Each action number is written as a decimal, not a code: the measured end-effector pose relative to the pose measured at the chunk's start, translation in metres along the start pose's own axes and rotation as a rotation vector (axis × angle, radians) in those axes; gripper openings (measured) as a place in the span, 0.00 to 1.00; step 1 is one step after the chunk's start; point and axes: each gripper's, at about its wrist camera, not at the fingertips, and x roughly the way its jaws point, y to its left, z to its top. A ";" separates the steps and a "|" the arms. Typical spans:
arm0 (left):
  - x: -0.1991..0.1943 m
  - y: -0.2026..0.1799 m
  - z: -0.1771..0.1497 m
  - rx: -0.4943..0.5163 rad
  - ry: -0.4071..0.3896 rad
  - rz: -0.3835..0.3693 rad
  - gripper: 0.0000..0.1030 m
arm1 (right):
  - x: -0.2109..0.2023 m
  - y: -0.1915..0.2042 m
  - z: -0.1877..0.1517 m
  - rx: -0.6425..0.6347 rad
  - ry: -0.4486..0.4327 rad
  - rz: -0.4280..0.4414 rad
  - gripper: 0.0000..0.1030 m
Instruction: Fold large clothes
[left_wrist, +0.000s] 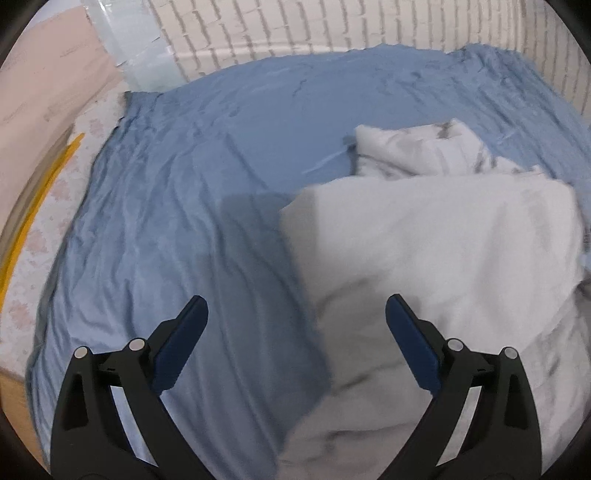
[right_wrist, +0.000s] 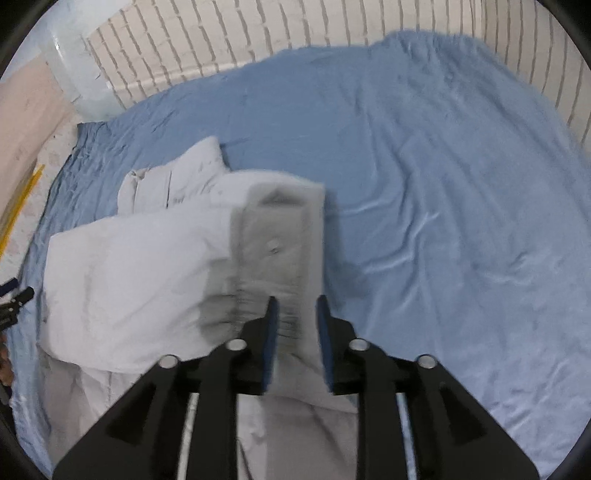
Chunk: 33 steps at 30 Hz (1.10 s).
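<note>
A large white shirt (right_wrist: 122, 273) lies partly folded on the blue bedsheet (right_wrist: 443, 184); in the left wrist view the shirt (left_wrist: 443, 258) fills the right side. Its sleeve with a buttoned cuff (right_wrist: 277, 236) stretches away from my right gripper (right_wrist: 295, 321). The sleeve's gathered end sits between the right fingers, which stand a little apart and do not clearly press on it. My left gripper (left_wrist: 295, 314) is wide open with nothing in it, above the shirt's left edge and the blue bedsheet (left_wrist: 177, 206). Collar end (left_wrist: 413, 147) lies bunched farther back.
A white brick-pattern wall (right_wrist: 295, 33) runs behind the bed. A pale plastic-wrapped object (left_wrist: 136, 48) stands at the back left corner. A floral mattress edge and yellow strips (left_wrist: 33, 218) show at the left. Bare sheet spreads to the right of the shirt.
</note>
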 end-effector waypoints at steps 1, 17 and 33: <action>-0.003 -0.005 0.002 0.002 -0.012 -0.014 0.93 | -0.007 0.000 0.003 -0.004 -0.024 -0.006 0.43; 0.059 -0.063 0.033 -0.030 0.143 -0.077 0.19 | 0.020 0.097 0.025 -0.131 0.046 0.012 0.13; 0.131 -0.064 0.028 -0.012 0.255 -0.063 0.14 | 0.106 0.103 0.022 -0.157 0.197 -0.006 0.09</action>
